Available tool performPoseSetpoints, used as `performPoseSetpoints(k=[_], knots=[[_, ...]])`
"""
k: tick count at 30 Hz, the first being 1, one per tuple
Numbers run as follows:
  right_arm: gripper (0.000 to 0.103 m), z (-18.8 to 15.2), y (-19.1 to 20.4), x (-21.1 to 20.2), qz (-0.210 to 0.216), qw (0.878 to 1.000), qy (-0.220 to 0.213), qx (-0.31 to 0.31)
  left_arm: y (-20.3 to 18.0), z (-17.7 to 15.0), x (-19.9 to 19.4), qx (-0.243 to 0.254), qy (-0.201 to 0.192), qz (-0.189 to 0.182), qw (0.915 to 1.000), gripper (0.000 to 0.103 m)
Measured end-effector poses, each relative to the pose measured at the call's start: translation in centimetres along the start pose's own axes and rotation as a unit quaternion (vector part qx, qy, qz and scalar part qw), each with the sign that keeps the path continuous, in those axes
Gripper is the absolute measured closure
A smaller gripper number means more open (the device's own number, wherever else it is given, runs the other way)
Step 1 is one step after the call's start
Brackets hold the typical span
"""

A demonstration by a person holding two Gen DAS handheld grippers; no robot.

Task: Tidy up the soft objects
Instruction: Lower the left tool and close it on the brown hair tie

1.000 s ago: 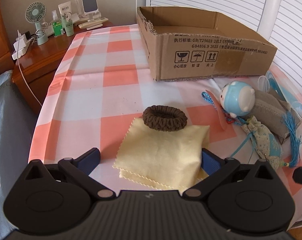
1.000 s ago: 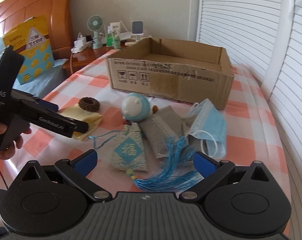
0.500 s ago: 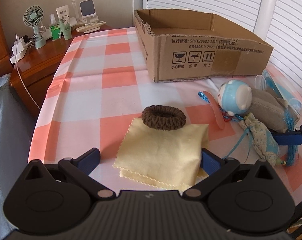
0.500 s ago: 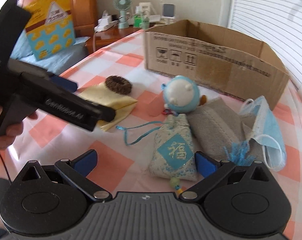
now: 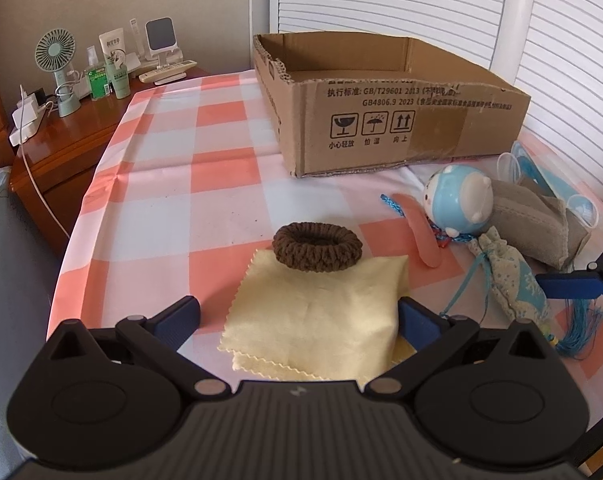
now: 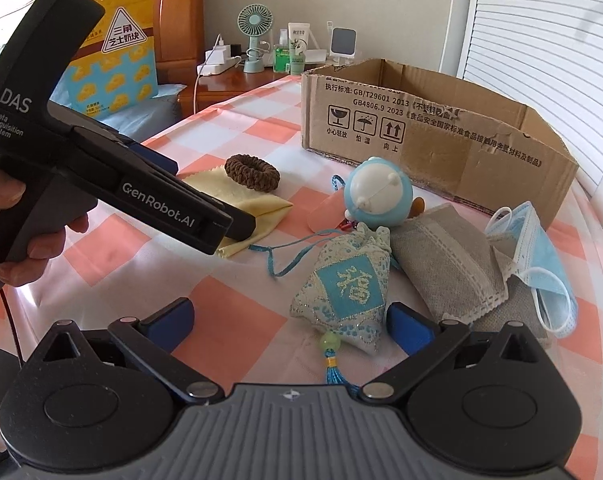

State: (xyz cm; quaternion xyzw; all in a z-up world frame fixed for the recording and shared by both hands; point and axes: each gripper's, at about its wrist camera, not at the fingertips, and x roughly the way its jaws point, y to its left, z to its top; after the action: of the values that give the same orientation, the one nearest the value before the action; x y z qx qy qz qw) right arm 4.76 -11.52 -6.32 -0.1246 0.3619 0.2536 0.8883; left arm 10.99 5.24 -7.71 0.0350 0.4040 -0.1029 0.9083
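Right now, right gripper (image 6: 289, 316) low over the table (image 6: 237, 120), jaws spread wide, nothing held. Sachet (image 6: 347, 286) dead ahead and between the blue pads (image 6: 171, 318), nearer the right-hand one; long axis roughly along the jaws, gathered neck pointing away, bead and blue tassel (image 6: 333, 368) trailing back under the gripper body. Probably a short push forward, then a squeeze across the plump middle.

Left gripper (image 5: 299, 318) likewise wide, empty, straddling the near edge of the yellow cloth (image 5: 321, 312). Brown hair tie (image 5: 317, 246) resting on the cloth's far edge, just past the jaws.

Sachet: pale brocade, blue diamond panel with a woven character, cord loop (image 6: 285, 256) running off to its left. Soft, stuffed, likely to dent under the pads; cord and tassel liable to drag.

Beyond it: round blue toy (image 6: 377, 196) touching the neck, grey pouch (image 6: 449, 256) just beside, face mask (image 6: 537, 248) draped over the pouch's far end.

Cardboard box (image 6: 461, 140) open-topped behind, floor not visible from here. Every soft item seen lies outside it.
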Motion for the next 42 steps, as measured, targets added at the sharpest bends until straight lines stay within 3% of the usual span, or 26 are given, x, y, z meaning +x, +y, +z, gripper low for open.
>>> performPoseSetpoints(k=[8,15,27,32,33,37,41,42], knots=[[0.0,-0.1,0.0,-0.2,-0.002,1.0,-0.002,0.004,-2.2,0.0,-0.2,0.039,0.002,-0.037,0.9986,0.0],[0.0,-0.4,-0.1,-0.4,-0.001,1.0,-0.007,0.003,-2.9,0.3,-0.1,0.027,0.004,-0.047,0.9985,0.001],[0.0,-0.7,-0.4,-0.7,-0.001,1.0,-0.011,0.003,-3.3,0.1,-1.2,0.034,-0.005,-0.025,0.9991,0.009],[0.0,-0.8,-0.5,-0.8,-0.002,1.0,-0.013,0.004,-3.0,1.3,-1.7,0.028,-0.027,-0.037,0.9985,0.014],[0.0,-0.8,-0.5,-0.8,-0.002,1.0,-0.012,0.004,-3.0,1.5,-1.5,0.031,-0.028,-0.036,0.9985,0.015],[0.0,-0.7,-0.4,-0.8,-0.002,1.0,-0.013,0.003,-3.0,2.0,0.0,0.028,-0.017,-0.034,0.9989,0.037],[0.0,-0.8,-0.5,-0.7,-0.002,1.0,-0.015,0.003,-3.1,2.1,0.5,0.033,-0.022,-0.032,0.9987,0.041],[0.0,-0.8,-0.5,-0.7,-0.002,1.0,-0.015,0.003,-3.0,2.1,0.5,0.031,-0.023,-0.035,0.9987,0.046]])
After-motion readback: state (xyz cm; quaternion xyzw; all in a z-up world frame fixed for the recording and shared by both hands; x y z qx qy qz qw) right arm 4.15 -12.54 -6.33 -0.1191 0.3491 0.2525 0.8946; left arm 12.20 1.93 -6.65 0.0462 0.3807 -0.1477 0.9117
